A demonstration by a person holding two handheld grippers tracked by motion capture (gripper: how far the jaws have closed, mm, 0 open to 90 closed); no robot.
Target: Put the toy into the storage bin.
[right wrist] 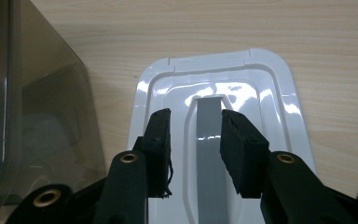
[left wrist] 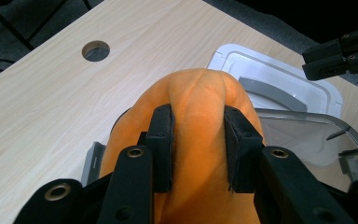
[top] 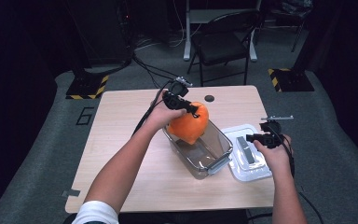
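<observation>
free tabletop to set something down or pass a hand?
Bare wood left of the clear bin, from the round hole to the near edge. Crowded on the right: bin, orange plush, white lid and both tongs.

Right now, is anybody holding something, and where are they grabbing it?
The left gripper pinches the orange plush toy by its raised middle ridge. The right gripper holds nothing.

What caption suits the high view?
Left gripper lowers an orange plush into a clear bin beside its lid.
</observation>
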